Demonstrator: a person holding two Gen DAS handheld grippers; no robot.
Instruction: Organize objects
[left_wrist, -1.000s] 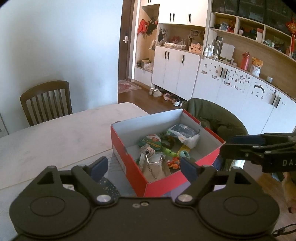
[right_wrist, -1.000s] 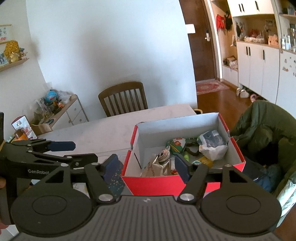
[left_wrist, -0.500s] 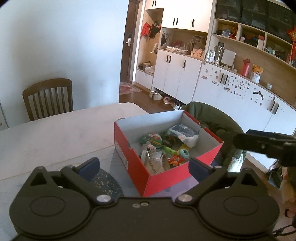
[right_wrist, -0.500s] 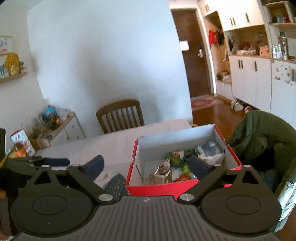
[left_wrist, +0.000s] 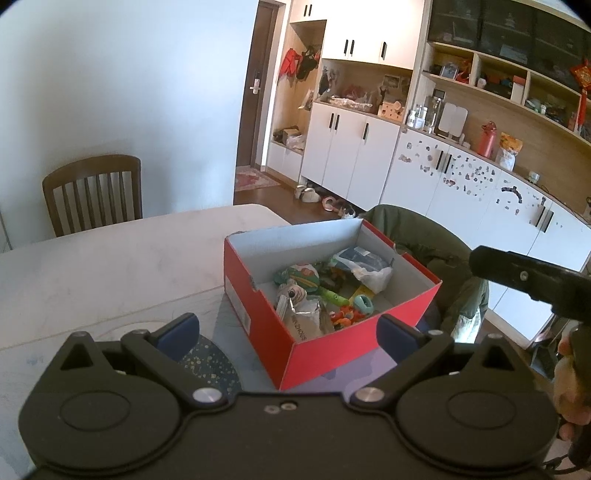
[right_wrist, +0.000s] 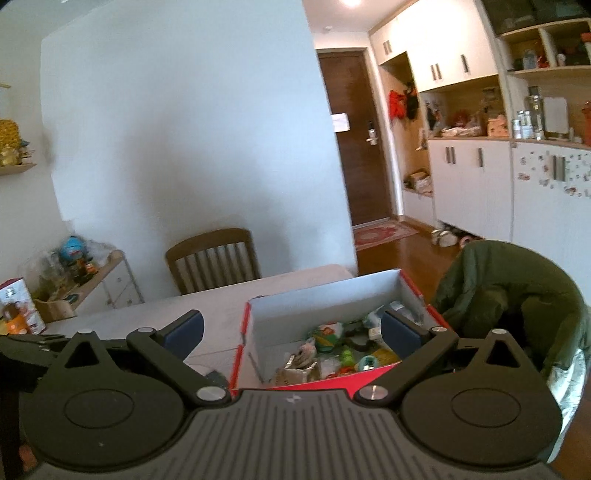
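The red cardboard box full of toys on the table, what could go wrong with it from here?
1. The red cardboard box sits close to the pale table's edge, beside the green jacket on a chair; a nudge might tip it off.
2. Both the left gripper and right gripper are open and empty, so a low reach could catch the box wall.

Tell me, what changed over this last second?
Both claws opened wider and drew back and upward from the red cardboard box of toys: left claw, right claw. Neither holds anything. The box, its contents and the white table stayed put.
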